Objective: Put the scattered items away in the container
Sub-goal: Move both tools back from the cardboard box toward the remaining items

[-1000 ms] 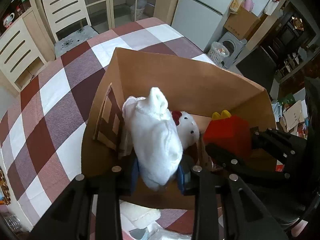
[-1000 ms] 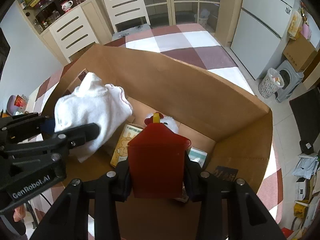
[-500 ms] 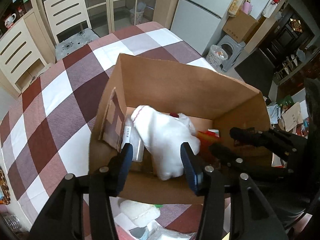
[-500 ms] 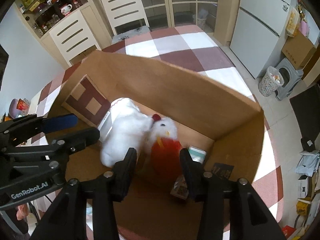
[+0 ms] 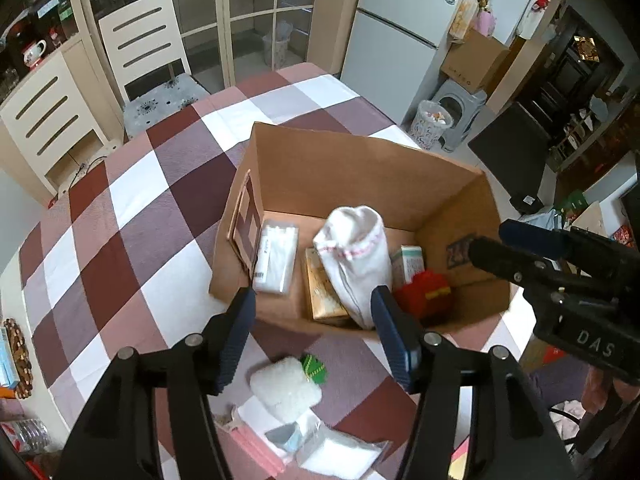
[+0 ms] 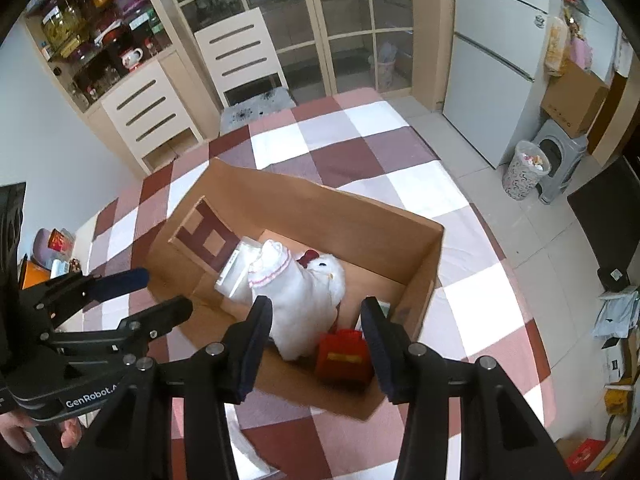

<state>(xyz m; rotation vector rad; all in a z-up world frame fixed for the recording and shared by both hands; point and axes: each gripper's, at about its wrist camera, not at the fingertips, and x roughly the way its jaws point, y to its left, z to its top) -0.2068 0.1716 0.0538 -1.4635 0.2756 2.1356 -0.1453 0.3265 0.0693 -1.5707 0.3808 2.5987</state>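
Both grippers, left (image 5: 314, 336) and right (image 6: 316, 338), are released and hold nothing; the left fingers have just been parting. The sock (image 5: 356, 256) and red box (image 6: 344, 354) lie in the carton (image 5: 360, 168). On the desk (image 5: 132, 240) a fluffy pad (image 5: 286, 388) is left: judged soft, light, best pinched mid-body.

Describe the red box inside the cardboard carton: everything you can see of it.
The red box is small, made of what looks like card or plastic, with a yellow strip across one face. It lies tipped over on the floor of the cardboard carton, in its near corner, beside the white cloth bundle; whether they touch is unclear. Neither gripper holds it: the right gripper hangs open above it.
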